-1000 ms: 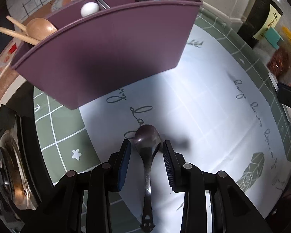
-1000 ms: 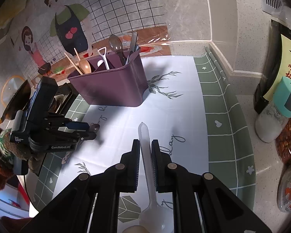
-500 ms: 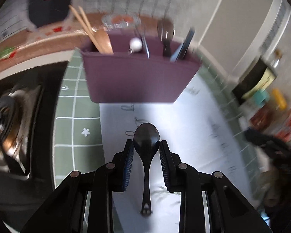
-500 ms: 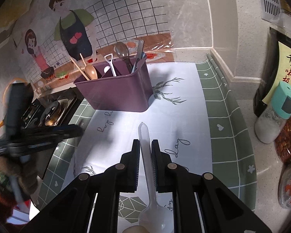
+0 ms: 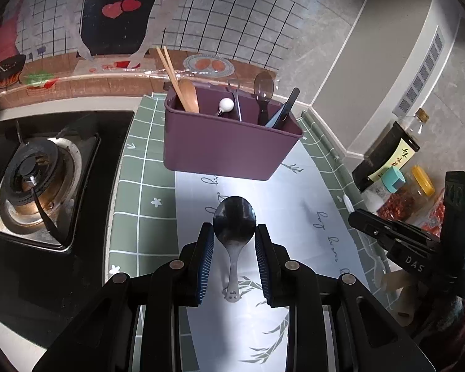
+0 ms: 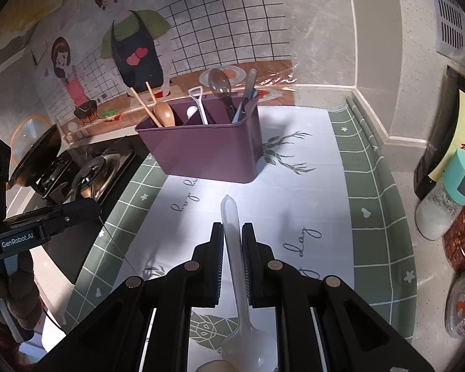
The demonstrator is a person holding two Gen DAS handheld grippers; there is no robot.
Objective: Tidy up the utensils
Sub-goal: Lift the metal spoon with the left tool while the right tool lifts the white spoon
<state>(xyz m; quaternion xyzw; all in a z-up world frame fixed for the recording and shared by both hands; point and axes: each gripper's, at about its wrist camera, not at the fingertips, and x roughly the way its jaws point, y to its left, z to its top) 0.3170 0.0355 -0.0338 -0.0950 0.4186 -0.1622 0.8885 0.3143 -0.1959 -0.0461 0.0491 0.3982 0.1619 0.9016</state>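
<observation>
light: dim, even | glare: wall film (image 6: 276, 77) | edges: fisheye warp, dark | focus: sharp

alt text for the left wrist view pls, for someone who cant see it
The left gripper holds a dark metal spoon by its bowl, above a white and green patterned mat. Beyond stands a purple utensil caddy holding chopsticks, spoons and other utensils; a gas burner lies at left.
</observation>
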